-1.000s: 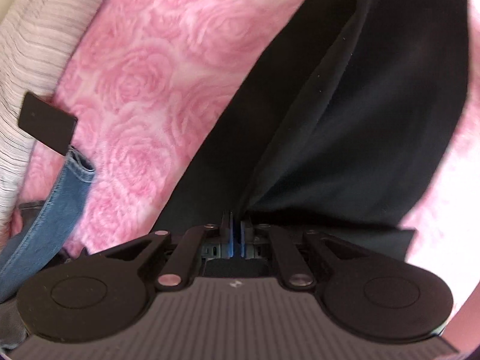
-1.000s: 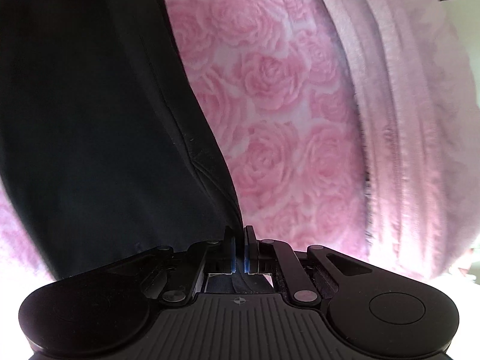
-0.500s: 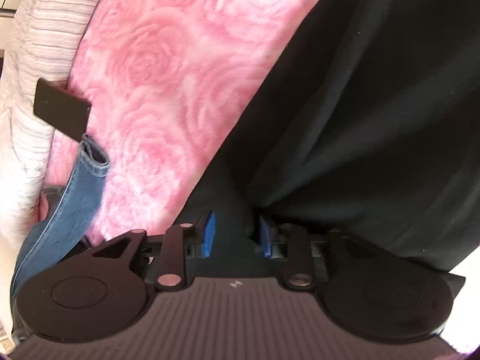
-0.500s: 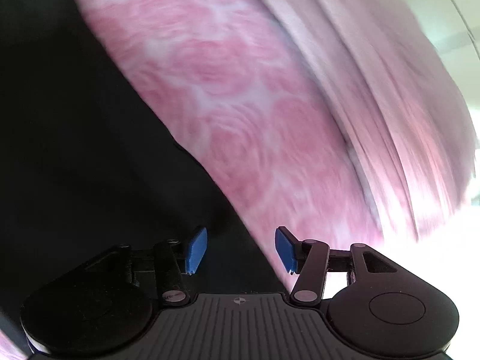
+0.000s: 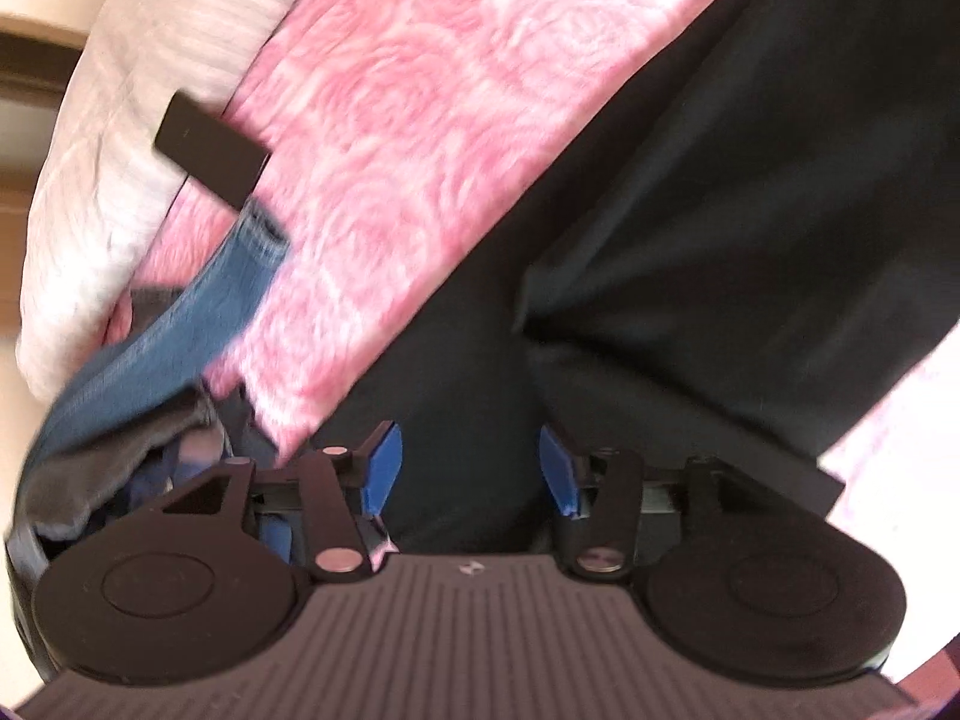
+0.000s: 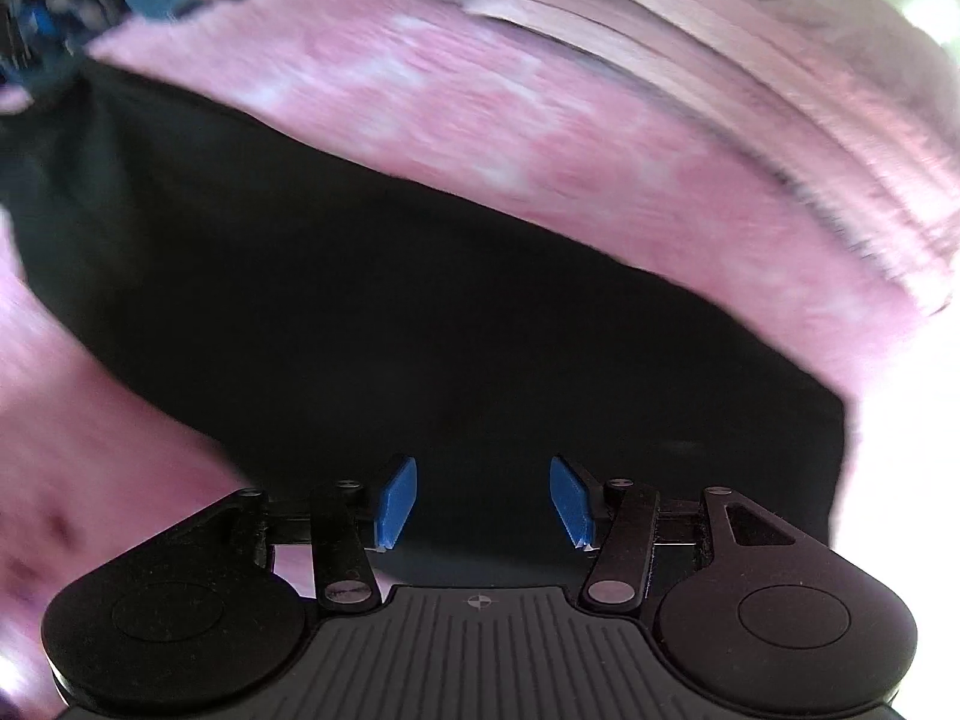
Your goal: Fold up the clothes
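A black garment (image 5: 720, 228) lies spread on a pink rose-patterned blanket (image 5: 432, 120). My left gripper (image 5: 468, 468) hovers over its near edge, jaws opening, blue pads apart and pressing on nothing; black cloth lies below the gap. In the right wrist view the same black garment (image 6: 420, 312) stretches across the pink blanket (image 6: 480, 108) as a long folded band. My right gripper (image 6: 483, 501) is open above it, its blue pads clear of the cloth.
Blue jeans (image 5: 198, 324) and grey clothes (image 5: 108, 456) are heaped at the left. A flat black rectangle (image 5: 210, 150) lies by a pale striped cover (image 5: 132, 120). A folded pink quilt (image 6: 750, 78) lies beyond the blanket.
Both grippers, shut on the black garment's edge a second ago, have opened and let it go. The right gripper has rolled strongly, so the garment now lies crosswise in its view.
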Available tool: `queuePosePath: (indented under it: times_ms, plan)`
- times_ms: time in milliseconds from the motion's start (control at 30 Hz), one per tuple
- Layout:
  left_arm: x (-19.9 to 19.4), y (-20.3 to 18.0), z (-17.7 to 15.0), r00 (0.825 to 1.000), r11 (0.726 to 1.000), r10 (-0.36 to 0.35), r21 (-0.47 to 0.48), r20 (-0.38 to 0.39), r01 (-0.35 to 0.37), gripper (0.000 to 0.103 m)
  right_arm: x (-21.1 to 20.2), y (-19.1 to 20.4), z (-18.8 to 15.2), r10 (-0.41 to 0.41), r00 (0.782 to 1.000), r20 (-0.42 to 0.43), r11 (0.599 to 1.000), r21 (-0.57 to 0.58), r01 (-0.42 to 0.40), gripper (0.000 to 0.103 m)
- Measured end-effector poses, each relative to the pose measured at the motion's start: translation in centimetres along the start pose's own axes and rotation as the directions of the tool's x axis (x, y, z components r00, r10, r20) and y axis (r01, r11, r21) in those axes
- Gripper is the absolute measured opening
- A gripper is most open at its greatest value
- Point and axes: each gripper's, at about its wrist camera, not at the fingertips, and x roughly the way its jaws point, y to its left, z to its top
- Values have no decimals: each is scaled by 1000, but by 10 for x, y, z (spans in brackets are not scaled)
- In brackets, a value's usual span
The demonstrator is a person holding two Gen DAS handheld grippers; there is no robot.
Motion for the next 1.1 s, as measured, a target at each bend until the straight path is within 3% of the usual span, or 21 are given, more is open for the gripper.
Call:
queuePosePath:
  times_ms: [100,200,267,300,433,500,533,567,600,667,733,800,867,933,1000,1100]
  plan:
    - [-10,7,-30,996,995,-65,-72,67,70,47,-5,63,20,144,989,30,989,22,-145,53]
    - [-19,-13,-64,979,990,-139,-5,152,141,53,-5,132,47,215,974,67,976,-25,-214,53]
    - [-21,-37,-88,957,981,-192,81,217,179,69,-2,171,66,228,971,79,974,-26,-227,53]
    - [-19,-51,-101,940,973,-219,133,260,190,72,1,190,76,226,971,81,974,-27,-225,53]
    - [-1,-92,-135,897,944,-303,229,321,237,72,22,246,108,173,984,47,985,7,-173,53]
    - [12,-113,-145,907,947,-242,289,344,143,69,35,259,125,158,987,29,986,41,-159,53]
    - [20,-122,-148,917,948,-188,310,350,76,59,42,267,133,152,988,19,987,57,-153,53]
    - [26,-123,-149,922,953,-156,300,355,46,42,49,274,141,146,989,8,987,68,-147,53]
    - [29,-118,-150,920,961,-149,274,362,48,36,56,280,149,141,990,-1,987,75,-141,53]
    - [23,-90,-154,908,987,-126,142,399,75,13,65,287,162,139,990,-4,989,56,-139,53]
    - [13,-45,-161,895,997,-54,-32,443,76,12,68,297,169,140,990,-3,990,16,-140,53]
    - [11,11,-168,892,972,46,-228,449,64,11,70,305,176,142,990,-4,990,-10,-142,53]
    - [13,59,-173,897,921,128,-387,424,52,15,71,310,180,148,989,-5,989,-17,-148,53]
    - [29,87,-174,921,888,153,-459,359,31,28,74,315,183,154,988,-9,988,-25,-154,53]
    - [42,108,-175,937,863,165,-505,307,14,30,79,319,185,160,987,-19,987,-24,-160,53]
    - [47,97,-170,934,905,128,-424,332,27,33,84,325,190,165,986,-22,986,-26,-166,53]
